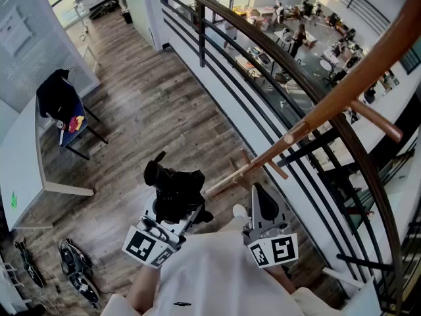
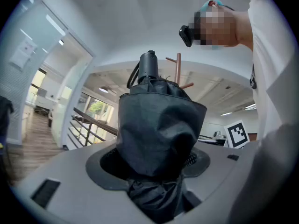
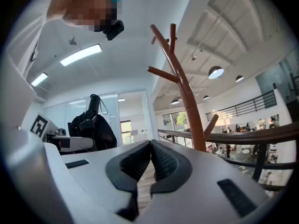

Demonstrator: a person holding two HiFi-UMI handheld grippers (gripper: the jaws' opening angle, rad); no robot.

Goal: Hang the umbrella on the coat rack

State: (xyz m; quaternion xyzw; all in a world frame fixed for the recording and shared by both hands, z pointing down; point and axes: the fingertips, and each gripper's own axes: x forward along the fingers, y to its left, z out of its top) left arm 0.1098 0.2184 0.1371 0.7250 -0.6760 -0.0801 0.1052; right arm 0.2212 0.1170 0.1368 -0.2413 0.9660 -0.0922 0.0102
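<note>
A folded black umbrella [image 1: 174, 186] stands upright between the jaws of my left gripper [image 1: 170, 210]. In the left gripper view its bunched fabric [image 2: 159, 129] fills the jaws and its handle [image 2: 148, 65] with a strap loop points up. That gripper is shut on the umbrella. The brown wooden coat rack [image 1: 342, 91] rises at the right, beside the railing, with its pegs [image 3: 163, 73] bare. My right gripper [image 1: 263, 206] sits just right of the umbrella, near the rack's foot. In the right gripper view its pads [image 3: 161, 160] meet at the tips with nothing between them.
A dark curved railing [image 1: 263, 91] runs along the right, with a lower floor of desks and people beyond it. A chair with a black garment [image 1: 62, 104] and a white table [image 1: 23, 170] stand at the left. Dark gear [image 1: 72, 268] lies on the wood floor at the lower left.
</note>
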